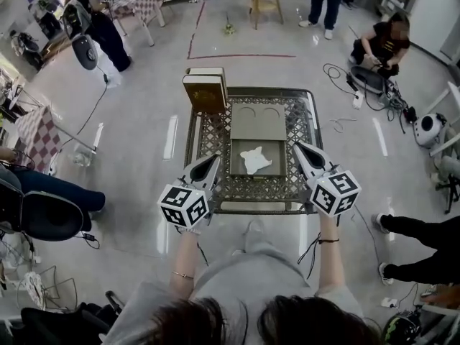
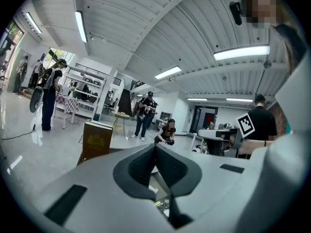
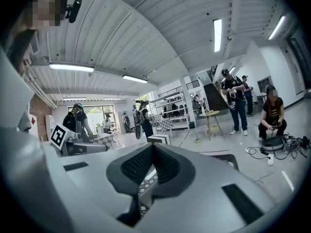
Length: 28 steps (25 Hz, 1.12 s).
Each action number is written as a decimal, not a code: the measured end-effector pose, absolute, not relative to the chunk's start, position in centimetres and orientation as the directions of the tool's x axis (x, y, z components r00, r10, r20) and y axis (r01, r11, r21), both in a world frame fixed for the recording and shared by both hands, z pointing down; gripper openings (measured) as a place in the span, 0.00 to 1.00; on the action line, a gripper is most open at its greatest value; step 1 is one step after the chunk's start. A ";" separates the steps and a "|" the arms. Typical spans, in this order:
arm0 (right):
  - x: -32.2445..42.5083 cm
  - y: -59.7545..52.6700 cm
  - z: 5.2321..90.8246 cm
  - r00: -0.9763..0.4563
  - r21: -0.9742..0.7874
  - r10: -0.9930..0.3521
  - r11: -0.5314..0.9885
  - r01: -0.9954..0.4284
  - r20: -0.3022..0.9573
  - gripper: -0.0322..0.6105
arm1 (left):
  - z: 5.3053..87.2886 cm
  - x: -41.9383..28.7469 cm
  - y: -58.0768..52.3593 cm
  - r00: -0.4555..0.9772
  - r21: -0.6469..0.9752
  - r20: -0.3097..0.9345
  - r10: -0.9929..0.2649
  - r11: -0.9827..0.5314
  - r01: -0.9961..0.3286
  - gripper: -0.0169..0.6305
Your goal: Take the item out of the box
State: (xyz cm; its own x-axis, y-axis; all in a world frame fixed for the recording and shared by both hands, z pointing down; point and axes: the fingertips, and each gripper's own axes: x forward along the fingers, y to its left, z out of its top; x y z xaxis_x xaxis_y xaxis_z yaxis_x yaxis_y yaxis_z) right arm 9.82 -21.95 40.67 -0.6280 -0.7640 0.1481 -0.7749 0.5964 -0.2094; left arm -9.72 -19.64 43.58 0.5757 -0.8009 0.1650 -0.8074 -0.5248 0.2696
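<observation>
Item (image 1: 255, 159): white, irregular outline, laid flat; found inside open grey box (image 1: 257, 121) on lattice table (image 1: 208, 131)
Left gripper (image 1: 213, 158): jaws closed together; nothing held
Right gripper (image 1: 299, 148): jaws closed together; nothing held

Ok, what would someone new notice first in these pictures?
Probably the open grey box in the middle of the lattice table, with a white item lying in its near half. Then the left hand-held gripper and the right hand-held gripper, both shut and empty, flanking it.
</observation>
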 end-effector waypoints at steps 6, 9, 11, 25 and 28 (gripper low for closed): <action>9.9 -24.1 42.6 -0.667 -0.224 -0.718 0.630 -0.744 0.197 0.08 | 45.1 -8.6 -20.9 0.566 0.283 0.200 -0.800 -0.506 -0.815 0.05; 9.8 -25.0 43.5 -0.683 -0.230 -0.699 0.644 -0.730 0.210 0.08 | 46.1 -8.2 -21.1 0.560 0.292 0.215 -0.800 -0.495 -0.818 0.05; 9.4 -25.7 43.8 -0.694 -0.237 -0.687 0.653 -0.719 0.216 0.08 | 46.5 -8.2 -21.4 0.556 0.297 0.225 -0.800 -0.488 -0.821 0.05; 6.4 -29.0 52.5 -0.714 -0.329 -0.583 0.636 -0.698 0.387 0.08 | 52.6 -8.4 -24.5 0.569 0.401 0.340 -0.748 -0.433 -0.808 0.05; 5.8 -29.9 54.2 -0.716 -0.363 -0.572 0.618 -0.697 0.400 0.08 | 54.6 -8.5 -25.3 0.564 0.419 0.366 -0.740 -0.410 -0.810 0.05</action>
State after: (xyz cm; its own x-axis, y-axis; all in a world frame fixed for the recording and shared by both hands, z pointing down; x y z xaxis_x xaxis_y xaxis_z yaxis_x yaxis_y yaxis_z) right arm 5.84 -29.90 54.19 -0.7159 -0.5719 0.4005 -0.6970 0.6181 -0.3634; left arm -8.49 -25.33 54.56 0.5645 -0.7398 0.3661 -0.8098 -0.4104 0.4193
